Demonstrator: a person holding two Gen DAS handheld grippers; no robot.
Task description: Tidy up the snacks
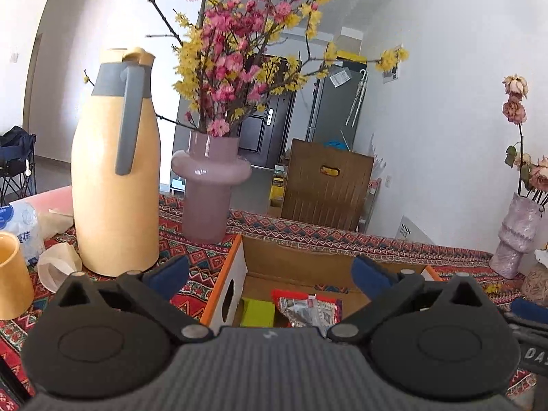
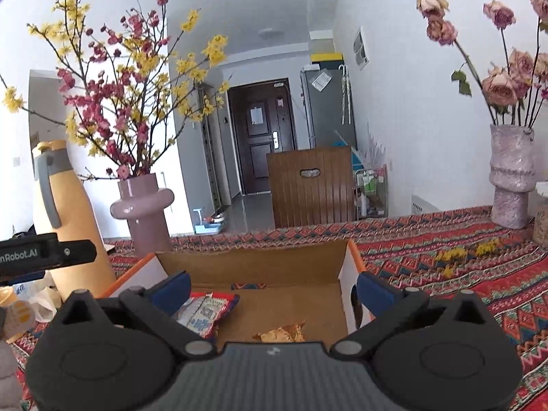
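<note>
Box: open cardboard box [image 1: 298, 260] with orange-edged flaps, on the patterned cloth [image 2: 479, 274] of the counter; long axis across both wrist views, mouth up.
Contents: red-and-silver snack packet [image 1: 308, 311] lying flat, long axis slanting toward the far wall; yellow-green pack [image 1: 257, 313] just to its left; crumpled golden wrapper [image 2: 282, 334] on the floor of the box, apart from both.
Left gripper [image 1: 270, 274]: jaws wide apart, nothing between them, above the near side of the box.
Right gripper [image 2: 274, 289]: jaws wide apart, empty, over the box.
Surroundings: yellow thermos jug [image 1: 114, 171] and mauve vase of blossom branches [image 1: 209, 185] stand left of the box; textured vase of dried roses [image 2: 510, 178] stands well apart on the right.
</note>
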